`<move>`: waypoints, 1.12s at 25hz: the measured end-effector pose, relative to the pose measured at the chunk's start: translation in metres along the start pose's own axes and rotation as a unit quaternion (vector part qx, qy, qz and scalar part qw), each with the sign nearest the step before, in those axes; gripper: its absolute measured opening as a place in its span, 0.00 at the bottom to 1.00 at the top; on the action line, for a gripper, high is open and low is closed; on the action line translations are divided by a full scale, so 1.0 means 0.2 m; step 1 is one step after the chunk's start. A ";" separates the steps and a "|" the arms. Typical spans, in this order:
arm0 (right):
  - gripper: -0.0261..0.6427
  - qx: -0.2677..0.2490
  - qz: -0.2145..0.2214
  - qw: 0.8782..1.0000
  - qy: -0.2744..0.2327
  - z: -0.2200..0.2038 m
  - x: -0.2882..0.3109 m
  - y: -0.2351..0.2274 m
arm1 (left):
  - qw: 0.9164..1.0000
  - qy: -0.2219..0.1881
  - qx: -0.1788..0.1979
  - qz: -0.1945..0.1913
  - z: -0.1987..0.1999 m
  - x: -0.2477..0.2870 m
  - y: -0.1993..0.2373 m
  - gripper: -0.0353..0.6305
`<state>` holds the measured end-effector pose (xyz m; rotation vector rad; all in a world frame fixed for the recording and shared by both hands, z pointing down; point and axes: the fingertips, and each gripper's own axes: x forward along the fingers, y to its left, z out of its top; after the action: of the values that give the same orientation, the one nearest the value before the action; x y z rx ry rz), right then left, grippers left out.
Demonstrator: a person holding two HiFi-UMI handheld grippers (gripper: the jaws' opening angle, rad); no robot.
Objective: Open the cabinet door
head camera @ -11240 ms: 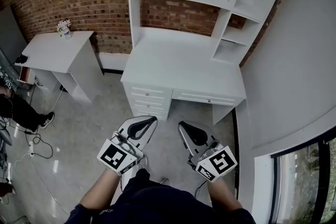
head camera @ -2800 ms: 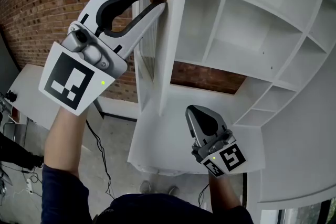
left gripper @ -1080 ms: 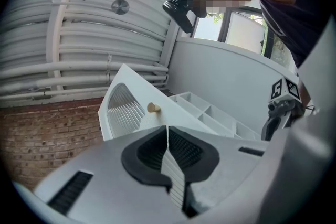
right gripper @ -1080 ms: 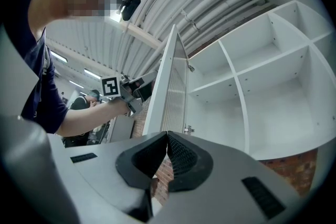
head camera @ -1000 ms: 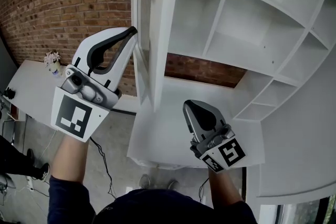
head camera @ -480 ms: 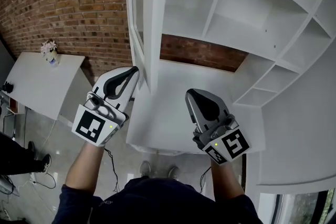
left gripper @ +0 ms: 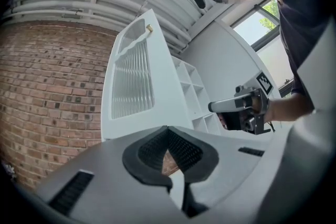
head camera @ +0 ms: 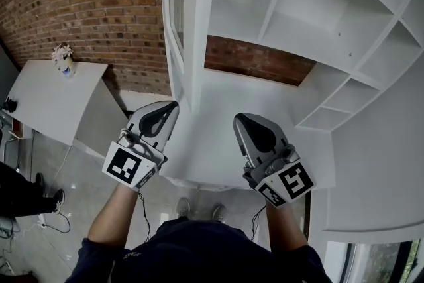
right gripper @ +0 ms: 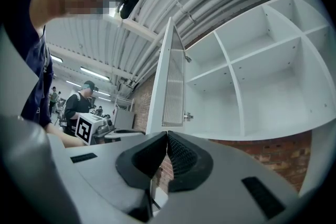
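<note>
Far left above the white desk (head camera: 252, 99), the white ribbed-glass cabinet door (head camera: 193, 30) stands swung open. So my left tongs (head camera: 172, 105) and right tongs (head camera: 237, 118) hang near, pressed together and empty, since the job looks done.

Person's dark navy top (head camera: 192, 252) fills six o'clock of the head view, its sleeves (head camera: 99, 260) stopping short of the forearms; pale shoes (head camera: 182, 209) show just above it; left gripper (head camera: 173, 105) at eight o'clock and right gripper (head camera: 238, 120) at four wear smooth grey shells with black ribbed pads (left gripper: 184, 150); each bears a white cube (head camera: 130, 168) printed with black square markers.
</note>
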<state>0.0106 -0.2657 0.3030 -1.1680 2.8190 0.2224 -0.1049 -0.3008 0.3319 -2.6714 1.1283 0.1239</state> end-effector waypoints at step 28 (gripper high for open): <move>0.08 0.004 0.007 1.000 0.016 -0.07 0.00 0.01 | 0.999 0.023 -0.021 -0.016 -0.14 0.05 -0.09 0.06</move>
<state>0.0093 -0.2665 0.3178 -1.1596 2.8535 0.1954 -0.0858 -0.3022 0.3598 -2.7425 1.1071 0.0810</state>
